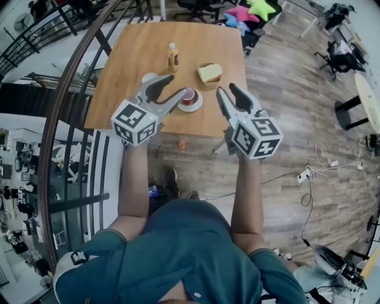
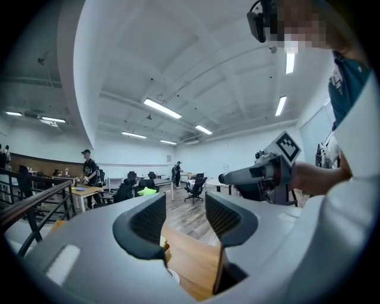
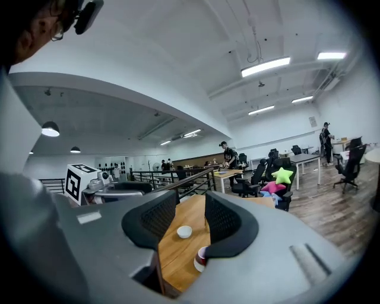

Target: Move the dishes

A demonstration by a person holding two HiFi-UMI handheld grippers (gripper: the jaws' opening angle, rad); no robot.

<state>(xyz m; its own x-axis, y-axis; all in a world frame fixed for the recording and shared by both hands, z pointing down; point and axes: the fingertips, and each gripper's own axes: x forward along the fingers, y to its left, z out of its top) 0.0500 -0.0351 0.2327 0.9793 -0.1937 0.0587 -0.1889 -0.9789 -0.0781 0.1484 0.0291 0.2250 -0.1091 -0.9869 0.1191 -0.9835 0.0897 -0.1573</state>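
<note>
A red cup on a white saucer (image 1: pixel 190 98) stands near the front of the wooden table (image 1: pixel 136 53). A small white bowl (image 1: pixel 148 77) sits to its left, and a wooden dish holding bread (image 1: pixel 209 73) lies behind it to the right. My left gripper (image 1: pixel 178 84) hovers open over the table's front edge, its right finger just above the saucer. My right gripper (image 1: pixel 225 89) is open beside the saucer's right side, holding nothing. Between the jaws in the right gripper view (image 3: pixel 190 217) I see the white bowl (image 3: pixel 184 231) and the red cup (image 3: pixel 200 258). The left gripper (image 2: pixel 185 217) looks out over the table (image 2: pixel 193 261).
An orange-capped bottle (image 1: pixel 173 57) stands mid-table behind the dishes. A dark stair railing (image 1: pixel 65 119) runs along the left. Office chairs and star cushions (image 1: pixel 249 12) are beyond the table's far side. Cables and a power strip (image 1: pixel 306 174) lie on the wood floor at right.
</note>
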